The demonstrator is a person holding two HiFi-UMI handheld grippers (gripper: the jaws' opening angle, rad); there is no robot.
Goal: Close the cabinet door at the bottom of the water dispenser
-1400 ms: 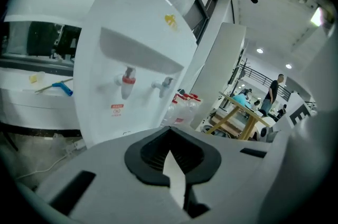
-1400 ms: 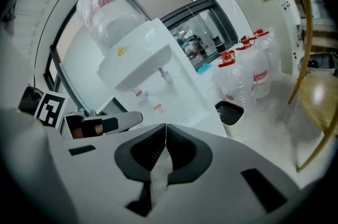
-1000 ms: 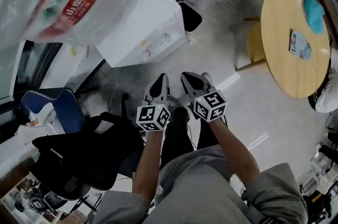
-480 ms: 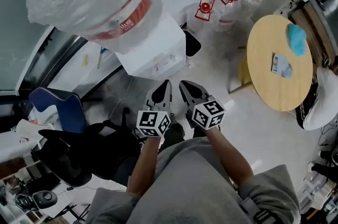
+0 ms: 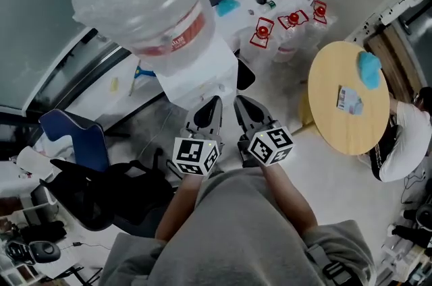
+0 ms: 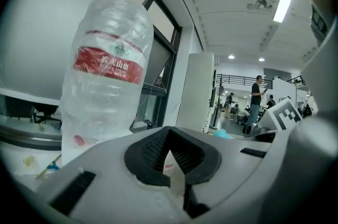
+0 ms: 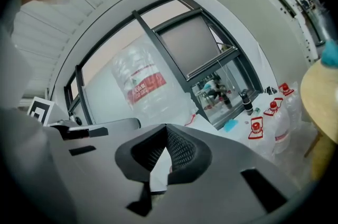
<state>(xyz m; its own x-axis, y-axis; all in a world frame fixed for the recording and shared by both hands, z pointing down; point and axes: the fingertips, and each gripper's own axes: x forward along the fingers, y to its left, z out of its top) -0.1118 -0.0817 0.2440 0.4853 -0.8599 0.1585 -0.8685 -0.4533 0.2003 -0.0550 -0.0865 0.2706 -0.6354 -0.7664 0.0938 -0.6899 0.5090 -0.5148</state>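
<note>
At twelve o'clock, the water dispenser (image 5: 206, 72)
I hold left gripper (image 5: 213, 106) and right gripper (image 5: 241, 106) clenched empty, side by side, likely to push its unseen door.

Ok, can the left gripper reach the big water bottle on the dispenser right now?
Probably yes. The left gripper, jaws shut, is close in front of the water dispenser, and its own view shows the water bottle with nothing in between.
</note>
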